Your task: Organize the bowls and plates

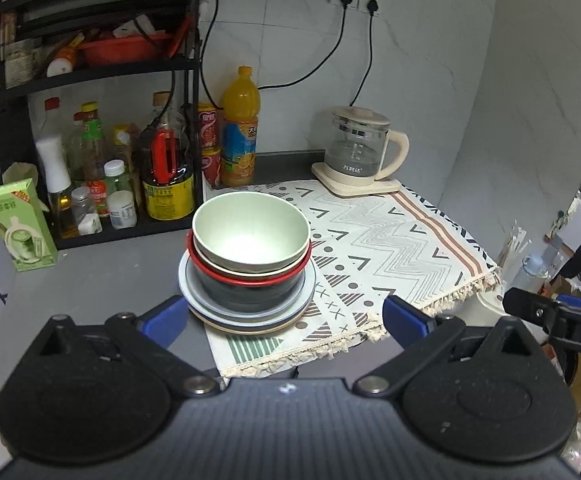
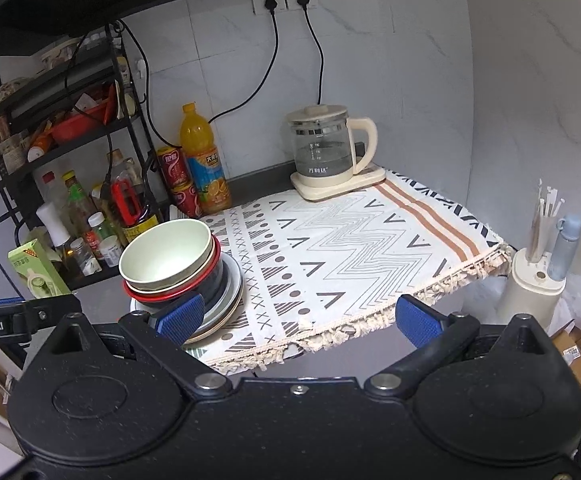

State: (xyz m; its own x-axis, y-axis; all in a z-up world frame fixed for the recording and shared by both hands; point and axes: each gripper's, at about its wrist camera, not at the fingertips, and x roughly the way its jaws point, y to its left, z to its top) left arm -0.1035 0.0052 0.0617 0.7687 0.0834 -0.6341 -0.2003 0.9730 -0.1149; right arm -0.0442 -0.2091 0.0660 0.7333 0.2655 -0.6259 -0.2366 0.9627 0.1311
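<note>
A stack of dishes stands at the left edge of the patterned cloth (image 1: 370,240). A pale green bowl (image 1: 250,232) is on top, nested in a cream bowl, a red-rimmed bowl (image 1: 250,278) and a dark bowl (image 1: 246,294). They rest on several plates (image 1: 308,284), grey-blue over cream. The stack shows in the right wrist view too, with the green bowl (image 2: 166,256) and the plates (image 2: 234,284). My left gripper (image 1: 284,320) is open and empty, just in front of the stack. My right gripper (image 2: 300,318) is open and empty, to the right of the stack, over the cloth's front edge.
A black rack (image 1: 90,128) of bottles and jars stands left of the stack. An orange juice bottle (image 1: 239,128) and red cans (image 1: 210,148) stand behind it. A glass kettle (image 1: 356,152) sits at the back. A green carton (image 1: 20,226) is at the left. A cream holder (image 2: 534,292) stands off the counter's right edge.
</note>
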